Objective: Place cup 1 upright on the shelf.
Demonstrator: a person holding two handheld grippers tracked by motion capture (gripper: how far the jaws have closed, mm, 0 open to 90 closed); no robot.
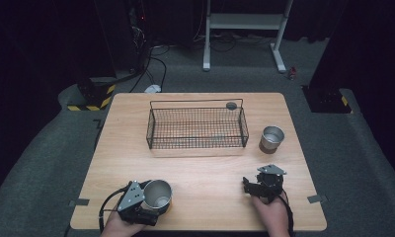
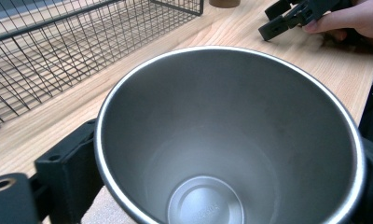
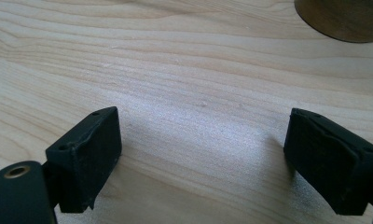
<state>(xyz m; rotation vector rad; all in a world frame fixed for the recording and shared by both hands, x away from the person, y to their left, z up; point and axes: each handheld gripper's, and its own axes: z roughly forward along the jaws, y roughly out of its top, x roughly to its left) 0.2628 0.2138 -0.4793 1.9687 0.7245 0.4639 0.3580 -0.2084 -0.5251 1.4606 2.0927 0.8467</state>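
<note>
The left gripper (image 1: pixel 153 200) clamps a steel cup (image 1: pixel 157 193) near the surface's (image 1: pixel 210 173) front left edge. The right gripper (image 1: pixel 250 185) rests wide apart, empty, near the front right edge.

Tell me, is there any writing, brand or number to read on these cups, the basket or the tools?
No text can be read.
Cup in the left gripper: faint stamped marks on its inside bottom, too small and blurred to read.
Second cup, basket, right gripper: no lettering visible.
</note>
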